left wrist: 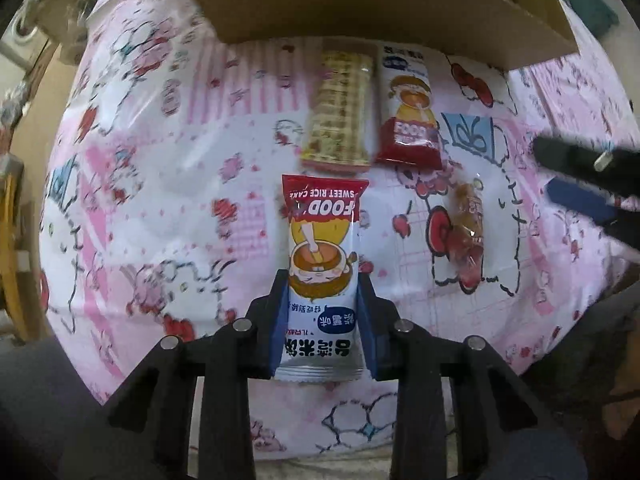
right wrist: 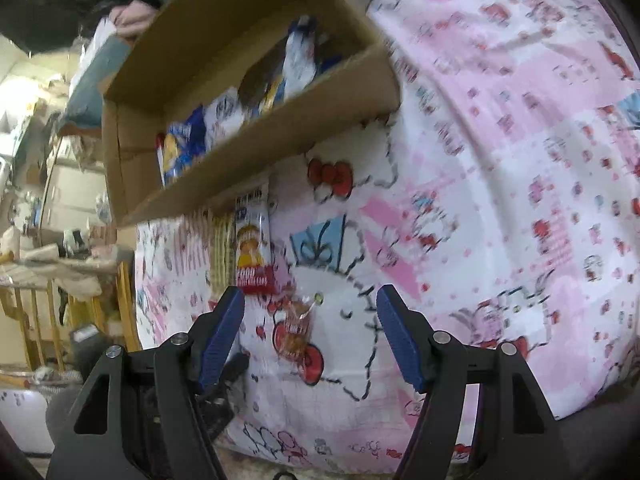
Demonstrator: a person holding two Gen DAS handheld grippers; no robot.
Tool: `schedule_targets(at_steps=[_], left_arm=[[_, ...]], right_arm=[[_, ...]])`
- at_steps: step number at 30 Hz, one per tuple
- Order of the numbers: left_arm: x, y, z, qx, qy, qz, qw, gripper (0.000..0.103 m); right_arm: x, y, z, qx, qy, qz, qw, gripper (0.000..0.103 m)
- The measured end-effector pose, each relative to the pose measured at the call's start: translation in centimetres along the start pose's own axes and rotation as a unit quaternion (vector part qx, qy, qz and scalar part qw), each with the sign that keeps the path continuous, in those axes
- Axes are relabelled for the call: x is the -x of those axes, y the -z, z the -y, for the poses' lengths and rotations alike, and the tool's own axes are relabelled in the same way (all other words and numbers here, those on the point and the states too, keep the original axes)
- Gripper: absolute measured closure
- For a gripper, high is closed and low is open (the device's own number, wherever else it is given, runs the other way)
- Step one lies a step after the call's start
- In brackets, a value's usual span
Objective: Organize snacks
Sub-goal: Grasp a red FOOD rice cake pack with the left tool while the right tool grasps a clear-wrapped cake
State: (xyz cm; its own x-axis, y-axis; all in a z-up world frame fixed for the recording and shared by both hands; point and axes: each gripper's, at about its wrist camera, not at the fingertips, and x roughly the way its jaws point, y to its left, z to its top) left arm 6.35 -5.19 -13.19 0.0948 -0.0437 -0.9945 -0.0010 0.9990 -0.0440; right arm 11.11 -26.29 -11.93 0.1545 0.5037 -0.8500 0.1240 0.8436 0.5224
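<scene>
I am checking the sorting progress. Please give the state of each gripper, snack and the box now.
Left gripper: shut on rice cake pack.
Right gripper: open, empty, above the candy.
Candy: lying on the cloth, wrapped.
Second rice cake pack: lying flat by the box.
Wafer pack: lying flat beside it.
Box: open, snacks inside.

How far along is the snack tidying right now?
Partly done. Several packets already sit in the cardboard box. The left gripper is shut on a sweet rice cake packet. The right gripper is open. Left on the cloth: wafer pack, second rice cake, small candy.
</scene>
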Motion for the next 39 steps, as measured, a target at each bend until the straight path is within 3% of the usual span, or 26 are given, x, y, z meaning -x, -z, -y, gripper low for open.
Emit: schedule_targets(at_steps=[3,9,12,16,18,19,20,21,32,39], left_arm=[[1.6,0.1,-1.4,0.026,0.0,0.019,0.9995,0.076],[4.2,-0.3,-3.1,0.069,0.012,0.053,0.9961,0.076],[4.4,-0.3,-3.5,0.077,0.01,0.06,0.9952,0.076],[3.9,-1.1,-4.0,0.085,0.007,0.057,0.9948,0.076],[3.6,-1.3,-4.4,0.09,0.005,0.055,0.9944,0.076],[3.6,-1.2,-4.7,0.092,0.005,0.055,0.9942,0.076],[3.6,-1.1,-4.8,0.094,0.004,0.056,0.994,0.076],[3.6,-1.1,-4.7,0.094,0.003,0.058,0.9939,0.076],[4.0,-1.4,-4.4,0.092,0.002,0.084,0.9922,0.076],[4.8,-1.6,-5.5,0.11,-0.004,0.108,0.988,0.076]], right_arm=[[-1.9,0.5,-1.5,0.038,0.027,-0.03,0.998,0.032],[-5.4,2.1,-4.3,0.132,0.1,-0.058,0.984,0.032],[-6.0,2.7,-5.2,0.166,0.13,-0.054,0.976,0.033],[-6.3,3.5,-5.7,0.201,0.162,-0.042,0.965,0.041],[-6.4,3.9,-6.1,0.222,0.182,-0.038,0.957,0.046],[-6.6,4.3,-6.3,0.232,0.192,-0.036,0.953,0.055],[-6.7,4.8,-6.6,0.238,0.196,-0.034,0.951,0.079],[-6.6,5.0,-6.6,0.239,0.195,-0.036,0.951,0.084],[-2.9,4.0,-4.4,0.178,0.138,-0.013,0.974,0.084],[0.7,1.8,-2.4,0.119,0.107,0.036,0.987,0.084]])
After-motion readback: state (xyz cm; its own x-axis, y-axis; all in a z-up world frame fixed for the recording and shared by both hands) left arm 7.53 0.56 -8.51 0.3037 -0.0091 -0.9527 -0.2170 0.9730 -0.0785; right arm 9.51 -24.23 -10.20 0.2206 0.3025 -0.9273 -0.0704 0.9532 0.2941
